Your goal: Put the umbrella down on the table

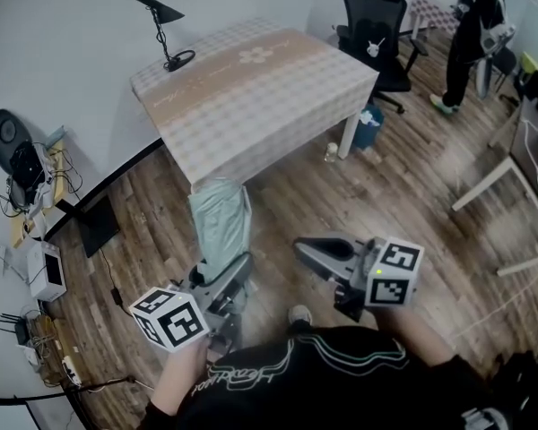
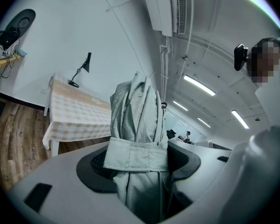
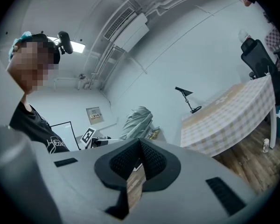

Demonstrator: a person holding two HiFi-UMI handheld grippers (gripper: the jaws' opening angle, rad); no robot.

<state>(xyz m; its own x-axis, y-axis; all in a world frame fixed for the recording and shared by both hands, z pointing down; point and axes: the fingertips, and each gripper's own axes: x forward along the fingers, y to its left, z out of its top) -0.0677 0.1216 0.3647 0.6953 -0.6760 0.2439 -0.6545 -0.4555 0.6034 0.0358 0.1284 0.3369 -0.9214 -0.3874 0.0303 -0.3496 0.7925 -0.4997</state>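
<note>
The left claw [image 1: 231, 280] is gripping a folded pale green umbrella [image 1: 220, 220] and holding it above the wood floor [image 1: 287, 195], just short of the checked-cloth desk [image 1: 251, 88]. The right claw [image 1: 316, 251] is sitting shut and empty. A blue bin [image 1: 369, 125] is standing beside a desk leg, its contents unseen.

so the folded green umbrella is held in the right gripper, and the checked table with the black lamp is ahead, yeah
Not quite. The umbrella is held in the left gripper, not the right; the left gripper view shows it clamped at its strap. The right gripper is shut on nothing. The rest holds: the checked table with the black lamp is ahead.
</note>
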